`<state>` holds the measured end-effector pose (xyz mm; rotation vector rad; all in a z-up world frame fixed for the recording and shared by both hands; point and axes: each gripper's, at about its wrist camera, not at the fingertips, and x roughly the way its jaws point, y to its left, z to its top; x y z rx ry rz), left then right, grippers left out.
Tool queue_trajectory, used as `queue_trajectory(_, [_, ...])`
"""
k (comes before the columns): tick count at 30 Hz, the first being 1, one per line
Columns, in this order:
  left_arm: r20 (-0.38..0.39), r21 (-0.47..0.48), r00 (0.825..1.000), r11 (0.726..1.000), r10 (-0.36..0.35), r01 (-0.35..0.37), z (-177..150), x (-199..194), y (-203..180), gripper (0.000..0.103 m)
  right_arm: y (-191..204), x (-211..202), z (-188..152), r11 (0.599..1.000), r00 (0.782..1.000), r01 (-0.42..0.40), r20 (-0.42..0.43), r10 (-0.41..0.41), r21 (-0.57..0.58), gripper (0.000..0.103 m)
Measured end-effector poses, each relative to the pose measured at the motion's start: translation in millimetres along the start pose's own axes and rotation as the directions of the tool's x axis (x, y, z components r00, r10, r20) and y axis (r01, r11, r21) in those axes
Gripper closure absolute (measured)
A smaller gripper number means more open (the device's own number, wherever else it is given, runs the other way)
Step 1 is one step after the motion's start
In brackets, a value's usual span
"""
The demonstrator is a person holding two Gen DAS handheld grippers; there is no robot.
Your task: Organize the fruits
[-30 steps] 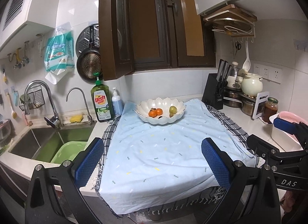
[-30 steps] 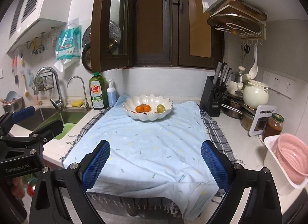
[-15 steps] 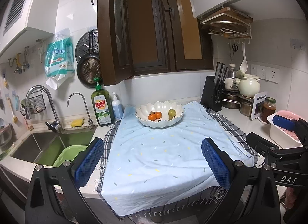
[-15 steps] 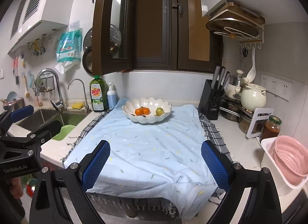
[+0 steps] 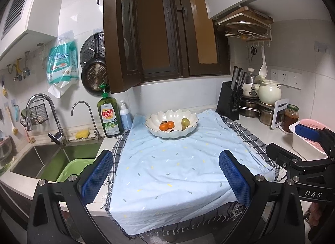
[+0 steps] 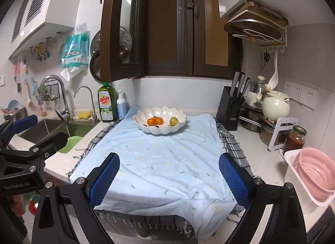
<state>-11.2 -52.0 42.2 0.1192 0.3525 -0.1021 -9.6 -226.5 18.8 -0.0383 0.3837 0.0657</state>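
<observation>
The left gripper (image 5: 166, 175) hangs released over the near edge of the counter, its blue pads (image 5: 97, 175) spread wide with nothing between them; the right gripper (image 6: 169, 178) is likewise released and empty, level with it on its right side. Straight ahead of both, well beyond the fingertips, a white scalloped bowl (image 5: 172, 134) sits at the far end of a pale blue cloth (image 5: 178, 164). In the bowl lie two oranges (image 5: 166, 126) touching each other and, a little to their right, a green fruit (image 5: 185, 122); something dark lies beside them, too small to tell. Ahead and to the left of the left gripper stands a dish soap bottle (image 5: 109, 116), with the sink (image 5: 52, 158) nearer on that side. Ahead and to the right of the right gripper stands a knife block (image 6: 231, 107), and close on its right a pink colander (image 6: 314, 172) rests in a white tub.
</observation>
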Motion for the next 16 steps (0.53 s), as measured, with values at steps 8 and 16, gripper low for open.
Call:
queue_trajectory(8, [-0.002,0.000,1.000,1.000,-0.006,0.006,-0.8,-0.1,1.2,0.000,0.8,-0.1,-0.1,1.000,1.000,-0.001,-0.003,0.001,0.000,0.006])
queue_trajectory(16, [-0.002,0.002,1.000,1.000,-0.021,0.021,-1.5,2.5,5.7,0.000,3.0,4.1,-2.0,1.000,1.000,0.000,-0.008,0.000,0.003,0.006])
